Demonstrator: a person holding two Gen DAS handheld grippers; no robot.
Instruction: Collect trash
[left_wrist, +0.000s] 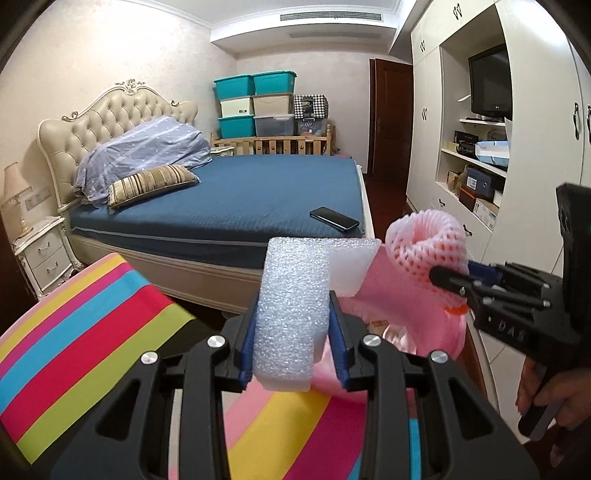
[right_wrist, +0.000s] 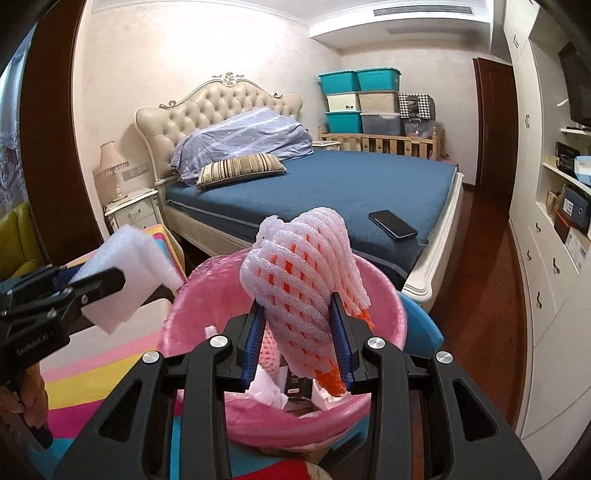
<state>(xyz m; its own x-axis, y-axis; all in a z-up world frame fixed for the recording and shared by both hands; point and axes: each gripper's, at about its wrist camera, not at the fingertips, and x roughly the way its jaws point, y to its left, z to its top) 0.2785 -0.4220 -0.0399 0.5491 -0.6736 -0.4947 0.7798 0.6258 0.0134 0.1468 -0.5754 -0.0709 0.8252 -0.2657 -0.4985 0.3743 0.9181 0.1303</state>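
L hand-held gripper (left_wrist: 291, 354) clamps foam block (left_wrist: 291, 295); R hand-held gripper (right_wrist: 299, 354) clamps foam net (right_wrist: 306, 273).

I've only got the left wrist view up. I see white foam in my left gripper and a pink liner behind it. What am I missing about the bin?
Observer: The right wrist view looks into the pink-lined bin; it already holds crumpled white paper and a small dark box.
Operator: Where is the right gripper relative to it?
Observer: The right gripper holds its foam fruit net above the bin's opening.
Operator: And my foam piece?
Observer: The left gripper holds the white foam off the bin's left rim, not over the opening.
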